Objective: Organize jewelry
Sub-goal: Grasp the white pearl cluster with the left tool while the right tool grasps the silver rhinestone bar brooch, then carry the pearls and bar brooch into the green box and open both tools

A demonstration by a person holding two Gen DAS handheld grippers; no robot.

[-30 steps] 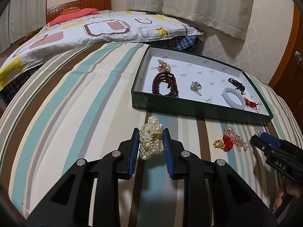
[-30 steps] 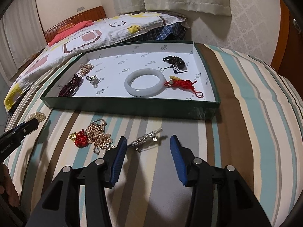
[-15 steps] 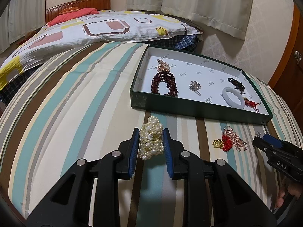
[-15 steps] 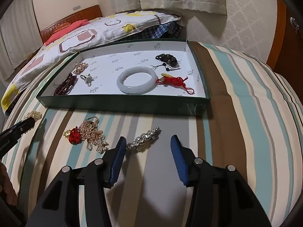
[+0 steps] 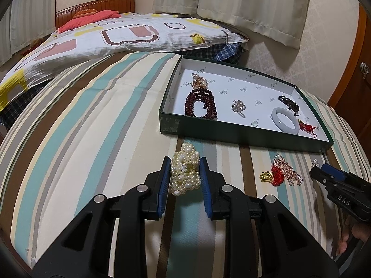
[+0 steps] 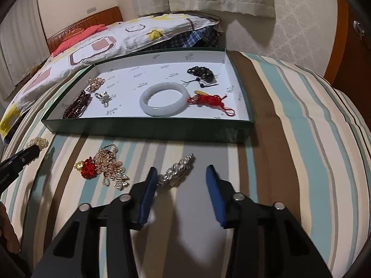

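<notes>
My left gripper [image 5: 183, 173] is shut on a cream pearl bracelet [image 5: 185, 169] resting on the striped cloth. My right gripper [image 6: 182, 180] has its jaws closing around a silver chain piece [image 6: 178, 172]; the left pad touches it, the right pad stands apart. A red and gold charm cluster [image 6: 102, 168] [image 5: 280, 173] lies between the two grippers. The green tray [image 6: 148, 128] [image 5: 245, 135] holds a white jade bangle [image 6: 164, 98], a dark red bead bracelet [image 5: 200, 105], a red knotted cord [image 6: 211, 99], a black bead string [image 6: 201, 73] and small brooches.
A patterned quilt [image 5: 120, 34] and a bed headboard [image 5: 95, 11] lie beyond the striped surface. Curtains [image 5: 231, 2] hang at the back and a wooden door [image 5: 357, 69] stands at the right. A hand [image 6: 7, 229] holds the left gripper's handle.
The right gripper's jaws have narrowed around the silver chain piece and the gripper has edged closer to it. The left gripper keeps still on the pearl bracelet.
</notes>
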